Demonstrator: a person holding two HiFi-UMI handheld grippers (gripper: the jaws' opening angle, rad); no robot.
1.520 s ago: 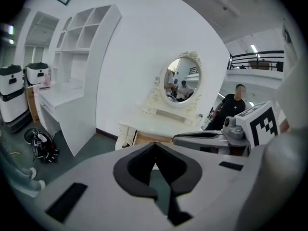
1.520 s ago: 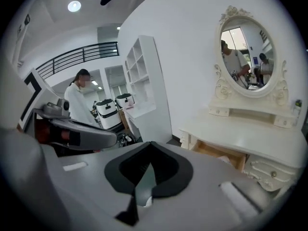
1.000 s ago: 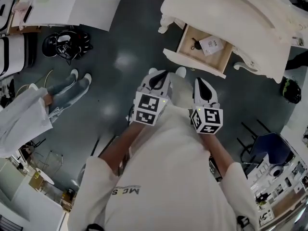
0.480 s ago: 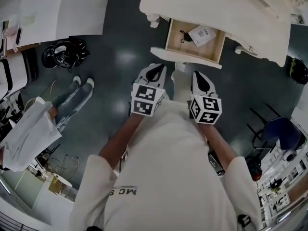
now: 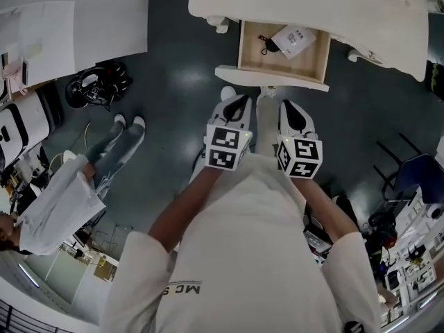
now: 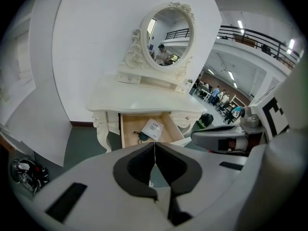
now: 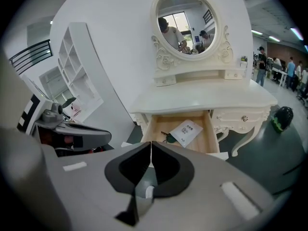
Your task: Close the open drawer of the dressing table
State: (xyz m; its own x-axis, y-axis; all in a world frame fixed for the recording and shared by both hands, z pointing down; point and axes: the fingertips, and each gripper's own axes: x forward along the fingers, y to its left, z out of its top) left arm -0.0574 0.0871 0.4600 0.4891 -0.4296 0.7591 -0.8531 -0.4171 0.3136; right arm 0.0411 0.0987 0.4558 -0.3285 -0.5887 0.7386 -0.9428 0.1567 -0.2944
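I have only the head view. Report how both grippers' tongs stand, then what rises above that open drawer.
Observer: In its own view, the left gripper has its tongs shut, nothing between them.
Operator: Now the right.
Observer: The right gripper has its tongs shut and empty too.
Operator: Above the drawer.
Observer: An oval mirror stands upright on the dressing table, behind the open drawer.

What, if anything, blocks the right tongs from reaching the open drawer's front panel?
Nothing visible, so probably reachable. The right tongs, shut and empty, point at the front panel from just short of it, with no object between them. The right gripper view shows the open drawer straight ahead.
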